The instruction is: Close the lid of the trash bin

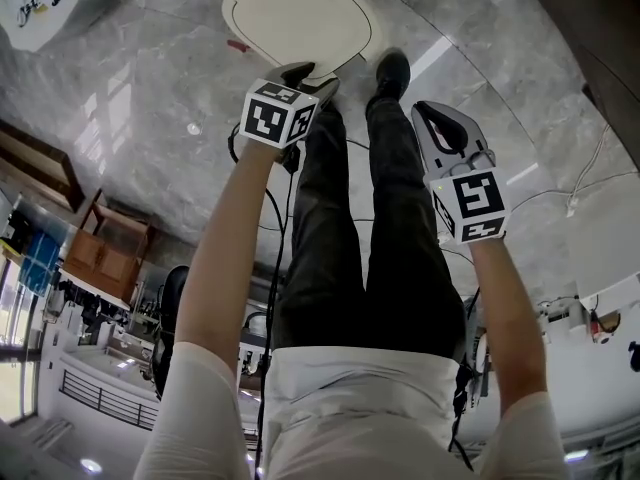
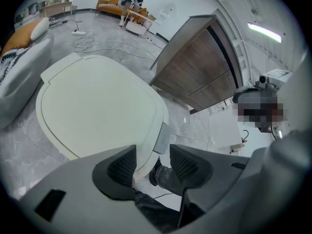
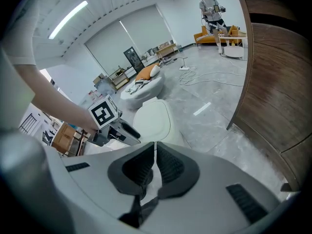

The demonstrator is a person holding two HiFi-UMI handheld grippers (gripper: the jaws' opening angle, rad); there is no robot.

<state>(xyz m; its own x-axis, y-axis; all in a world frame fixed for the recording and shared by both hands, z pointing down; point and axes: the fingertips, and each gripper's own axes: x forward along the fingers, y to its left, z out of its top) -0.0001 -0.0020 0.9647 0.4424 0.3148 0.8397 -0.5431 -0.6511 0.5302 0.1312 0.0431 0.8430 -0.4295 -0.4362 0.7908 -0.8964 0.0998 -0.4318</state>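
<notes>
1. Now the trash bin's lid [image 2: 97, 111], a cream rounded panel, lies flat over the bin on the grey stone floor [image 1: 150, 118], just ahead of the person's shoe [image 1: 390, 68]. It looks down or very nearly down, but no view shows the seam well enough to say it has seated.
2. The left gripper [image 2: 152, 162] hangs at the lid's near edge with its fingers wide apart. The rim and a small grey tab [image 2: 162, 139] show through the gap, yet neither pad presses on them, so nothing is held.
3. The right gripper [image 3: 155, 167] is off to the side, well away from the bin, above the person's leg. Its fingers are drawn together to a thin slit, with nothing between them.
4. Handling, as a judgement:
   - The lid looks like moulded plastic: light, stiff and smooth, so it should swing on its hinge with little effort and keep its shape.
   - The glossy top would probably slip under a pinch, so a flat downward press suits it better than a grip.
   - The best spot is the near edge beside the grey tab, presumably furthest from the hinge.
5. Being light, it could bounce or stop short of closed, so a firm, even press is safer than letting it drop.
</notes>
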